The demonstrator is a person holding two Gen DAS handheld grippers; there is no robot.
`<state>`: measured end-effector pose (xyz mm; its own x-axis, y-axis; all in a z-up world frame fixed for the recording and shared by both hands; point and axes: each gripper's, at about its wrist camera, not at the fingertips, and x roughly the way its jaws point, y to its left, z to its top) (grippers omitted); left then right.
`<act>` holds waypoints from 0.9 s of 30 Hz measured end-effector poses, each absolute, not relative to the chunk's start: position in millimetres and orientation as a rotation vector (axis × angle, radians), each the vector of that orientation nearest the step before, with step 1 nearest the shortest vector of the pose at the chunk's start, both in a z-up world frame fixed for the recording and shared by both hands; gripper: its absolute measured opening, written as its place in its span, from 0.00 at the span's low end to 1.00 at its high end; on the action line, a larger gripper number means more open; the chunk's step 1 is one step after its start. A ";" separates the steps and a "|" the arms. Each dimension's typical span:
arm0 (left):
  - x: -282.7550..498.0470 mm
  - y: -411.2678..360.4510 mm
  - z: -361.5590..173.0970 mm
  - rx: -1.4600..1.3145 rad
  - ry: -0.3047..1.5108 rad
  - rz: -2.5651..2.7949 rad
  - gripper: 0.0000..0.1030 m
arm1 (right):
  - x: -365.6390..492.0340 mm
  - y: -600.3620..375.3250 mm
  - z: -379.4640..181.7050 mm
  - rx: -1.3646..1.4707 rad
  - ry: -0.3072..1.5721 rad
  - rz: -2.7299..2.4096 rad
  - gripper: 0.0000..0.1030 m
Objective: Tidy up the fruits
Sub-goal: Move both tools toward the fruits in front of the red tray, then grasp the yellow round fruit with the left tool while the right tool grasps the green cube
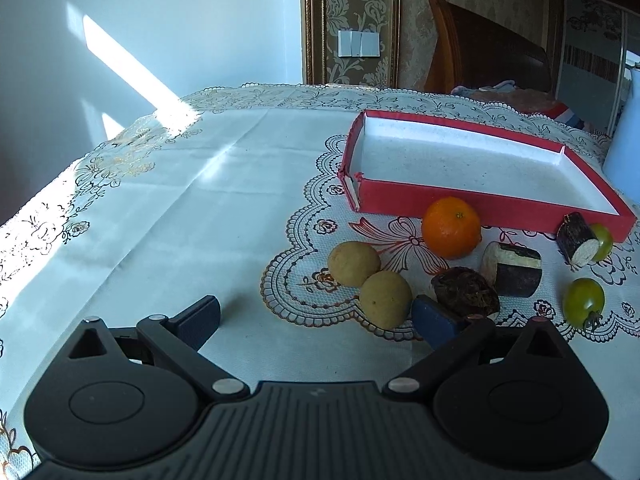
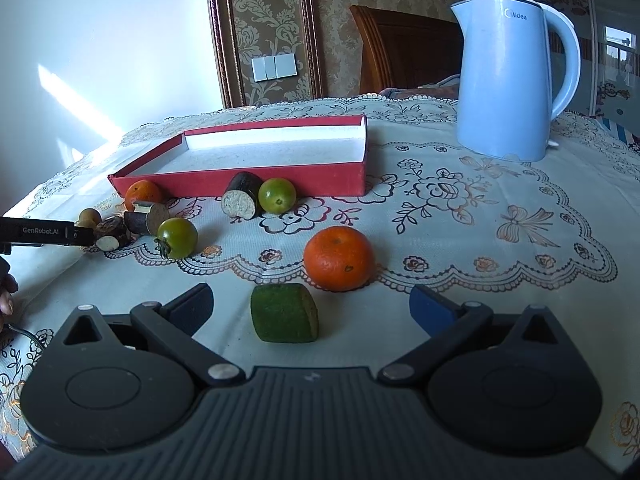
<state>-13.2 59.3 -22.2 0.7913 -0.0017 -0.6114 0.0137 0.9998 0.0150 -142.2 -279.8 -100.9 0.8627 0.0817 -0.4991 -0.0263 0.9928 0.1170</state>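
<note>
My left gripper [image 1: 316, 314] is open low over the cloth. Its right finger [image 1: 430, 318] sits between a tan round fruit [image 1: 385, 300] and a dark brown knobbly one [image 1: 466, 292]. A second tan fruit [image 1: 354, 263], an orange [image 1: 451, 227], two dark cut cane pieces [image 1: 512, 268] and two green tomatoes [image 1: 584, 302] lie before the empty red tray [image 1: 460, 196]. My right gripper [image 2: 314, 306] is open around a green cut chunk [image 2: 284, 312], not touching it. Just beyond that chunk sits another orange [image 2: 338, 258], with the red tray [image 2: 240, 180] farther back.
A pale blue kettle [image 2: 516, 76] stands at the back right of the table. The lace-edged cloth [image 1: 180, 200] lies bare to the left of the fruit, up to the table's left edge. A hand [image 2: 6, 292] shows at the left border.
</note>
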 end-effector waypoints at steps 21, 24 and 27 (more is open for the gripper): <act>-23.5 49.8 -23.2 0.068 0.628 -0.078 0.57 | -141.5 -273.1 -103.7 0.091 0.586 0.083 0.87; -24.4 46.8 -23.5 0.077 0.624 -0.101 0.48 | -142.8 -270.6 -103.5 0.077 0.581 0.087 0.82; -25.4 46.0 -22.3 0.061 0.627 -0.122 0.32 | -145.7 -270.0 -103.0 0.075 0.571 0.096 0.71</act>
